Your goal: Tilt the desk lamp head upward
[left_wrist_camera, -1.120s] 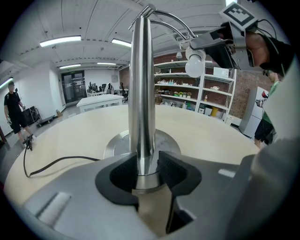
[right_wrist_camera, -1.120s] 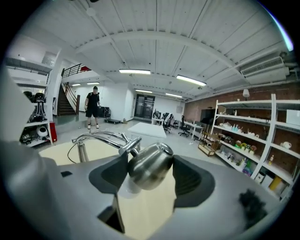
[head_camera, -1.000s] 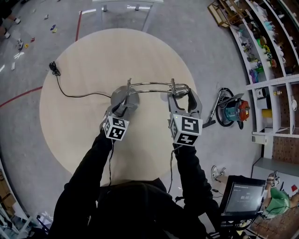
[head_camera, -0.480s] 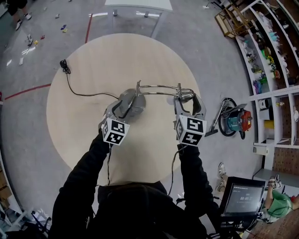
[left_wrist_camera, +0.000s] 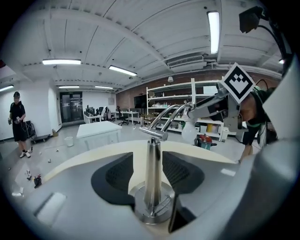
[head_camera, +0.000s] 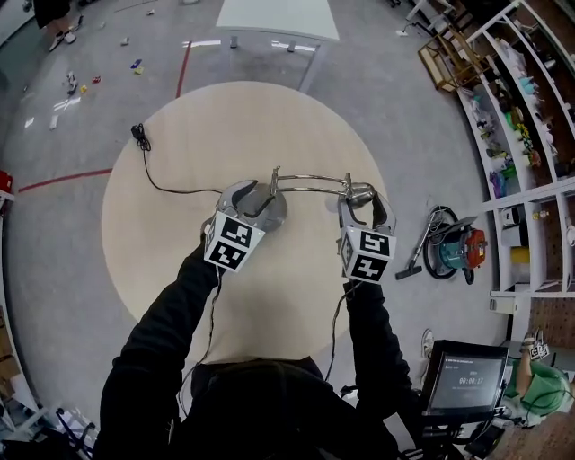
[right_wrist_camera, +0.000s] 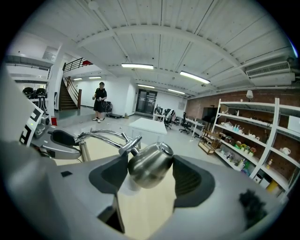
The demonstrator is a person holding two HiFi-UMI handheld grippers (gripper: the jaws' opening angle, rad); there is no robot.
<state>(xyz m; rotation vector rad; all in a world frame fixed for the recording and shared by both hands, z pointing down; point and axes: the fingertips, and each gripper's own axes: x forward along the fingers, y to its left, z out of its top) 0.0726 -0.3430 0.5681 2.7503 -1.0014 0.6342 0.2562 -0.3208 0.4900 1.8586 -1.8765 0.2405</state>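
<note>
A chrome desk lamp stands on the round wooden table (head_camera: 180, 269). Its round base (head_camera: 266, 208) carries an upright post (left_wrist_camera: 153, 164). Twin curved arms (head_camera: 310, 183) run right to the bell-shaped lamp head (head_camera: 359, 191) (right_wrist_camera: 150, 164). My left gripper (head_camera: 256, 199) (left_wrist_camera: 149, 176) is open around the post, just above the base, with small gaps showing beside the pads. My right gripper (head_camera: 364, 207) (right_wrist_camera: 150, 177) is shut on the lamp head, a pad pressing on each side of it.
The lamp's black cable (head_camera: 162, 184) trails left to a plug near the table's edge. A white table (head_camera: 278, 18) stands beyond, with a vacuum cleaner (head_camera: 454, 247) and shelves (head_camera: 530, 90) to the right. A monitor (head_camera: 465, 382) is at the lower right. A person (left_wrist_camera: 18, 124) stands far off.
My left gripper has shifted a little right toward the lamp post, and its jaws now stand wider. My right gripper stays closed on the lamp head. The head camera has tilted slightly.
</note>
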